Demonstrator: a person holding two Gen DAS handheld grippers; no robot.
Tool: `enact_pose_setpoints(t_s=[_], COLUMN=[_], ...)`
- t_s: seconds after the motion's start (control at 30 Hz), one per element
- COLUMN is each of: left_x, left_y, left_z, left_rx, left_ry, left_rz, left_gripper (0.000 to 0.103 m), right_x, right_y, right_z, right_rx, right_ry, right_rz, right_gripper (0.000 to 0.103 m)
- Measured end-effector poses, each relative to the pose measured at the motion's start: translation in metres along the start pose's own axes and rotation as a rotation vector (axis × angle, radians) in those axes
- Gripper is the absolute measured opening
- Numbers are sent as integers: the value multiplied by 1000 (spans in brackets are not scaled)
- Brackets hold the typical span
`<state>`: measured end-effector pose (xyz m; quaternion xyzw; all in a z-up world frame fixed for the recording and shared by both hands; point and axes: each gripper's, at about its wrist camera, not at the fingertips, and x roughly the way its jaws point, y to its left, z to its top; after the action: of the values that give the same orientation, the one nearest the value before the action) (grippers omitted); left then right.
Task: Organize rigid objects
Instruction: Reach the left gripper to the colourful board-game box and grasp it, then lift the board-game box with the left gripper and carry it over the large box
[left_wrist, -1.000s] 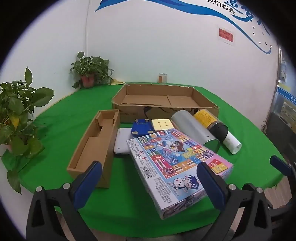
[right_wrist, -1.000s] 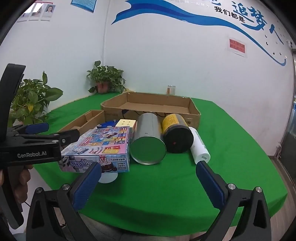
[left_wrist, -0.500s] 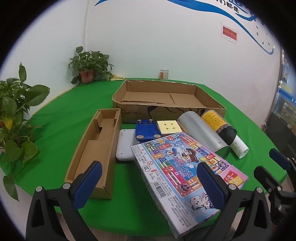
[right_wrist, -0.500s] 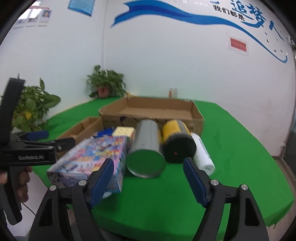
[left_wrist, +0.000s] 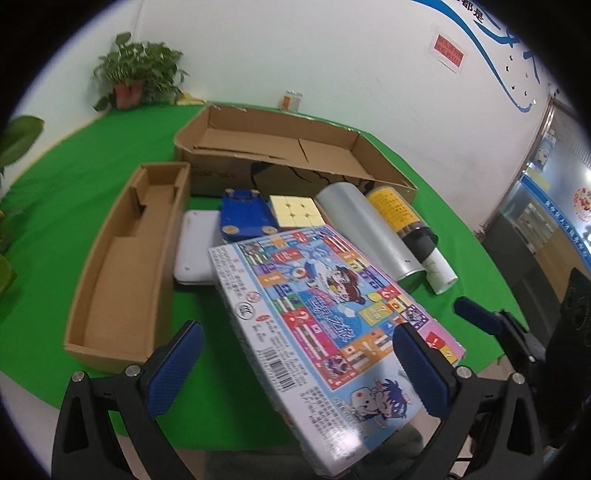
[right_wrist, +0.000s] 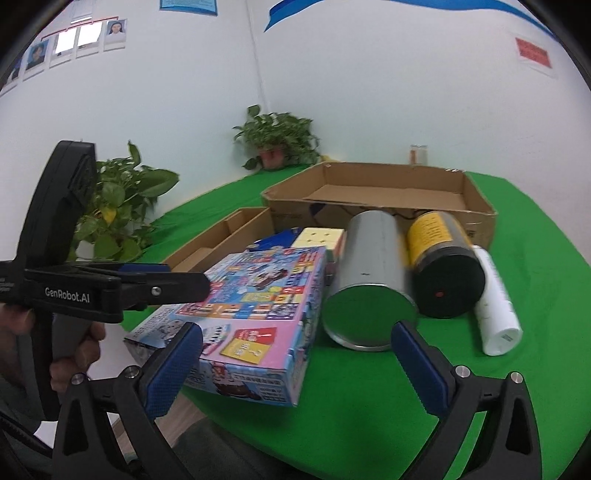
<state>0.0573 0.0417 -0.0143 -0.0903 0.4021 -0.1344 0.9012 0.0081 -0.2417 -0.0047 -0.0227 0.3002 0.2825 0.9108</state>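
Note:
A colourful board game box lies tilted on other items, its near end past the table's edge. My left gripper is open, its pads on either side of that near end without pressing it. My right gripper is open and its jaws are opening; the box's near corner and a lying silver can show between the pads, untouched. Beside the can lie a yellow-labelled dark jar and a white tube. A yellow cube, a blue toy and a white flat case sit behind the box.
A wide shallow cardboard box stands open at the back, and a narrow cardboard box lies along the left. Potted plants stand at the back and left. The green table curves away on the right. A hand holds the left gripper's handle.
Both grippers came closer to the table and tipped downward. The left one now straddles the game box's near end. The right jaws narrowed half a second ago and stand wide again.

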Motion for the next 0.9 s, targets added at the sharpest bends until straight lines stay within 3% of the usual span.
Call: enact_pose_setpoints(t_s=[0.27,0.37,0.47,0.6,0.9], left_x=[22,32,32,32,29], left_y=[12,18,24,34,27], left_z=[-1,-1,-1,1,4], left_rx=[-94,-143,-181,-235,-155], left_ry=[154,201,212,229,217], left_rz=[-176,-205,-204,-210,-172], left_gripper=[101,99,93,80,71], right_x=[10,19,25,22,38], right_y=[13,28,45,39,20], right_z=[-4,-7,-10,-4,7], right_rx=[-26,-86,-137,-92,29], right_ry=[85,138,166,170,271], right_rz=[125,143,112,151,140], right_gripper=[103,103,103,102,103])
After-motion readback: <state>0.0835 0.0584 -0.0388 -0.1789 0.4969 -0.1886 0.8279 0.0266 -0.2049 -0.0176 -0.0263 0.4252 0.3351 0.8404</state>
